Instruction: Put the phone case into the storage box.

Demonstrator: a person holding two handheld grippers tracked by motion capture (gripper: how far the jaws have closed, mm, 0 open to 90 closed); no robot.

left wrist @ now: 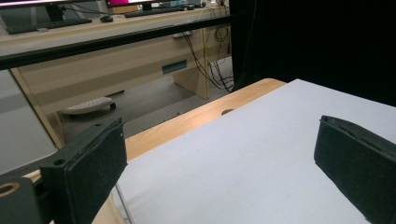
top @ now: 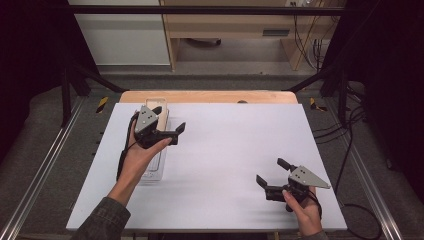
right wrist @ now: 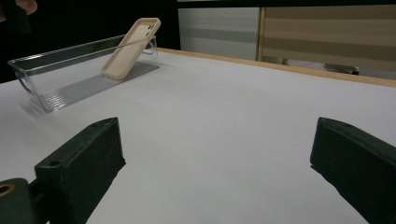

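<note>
Clearly, left tool [top: 170, 121] above tray [top: 152, 175], right tool [top: 272, 171] low

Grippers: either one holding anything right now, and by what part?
Nothing is held. The left gripper is open above the clear tray; the right gripper is open over the bare table. The phone case leans in the tray, untouched.

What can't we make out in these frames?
- Clear tray: in the high view the left gripper and its hand cover its middle.
- Beige phone case: in the right gripper view it leans on the tray's far end; the side facing the wall is hidden. In the high view the gripper's plate covers most of it.
- Right gripper: both jaws open, nothing between them.
</note>
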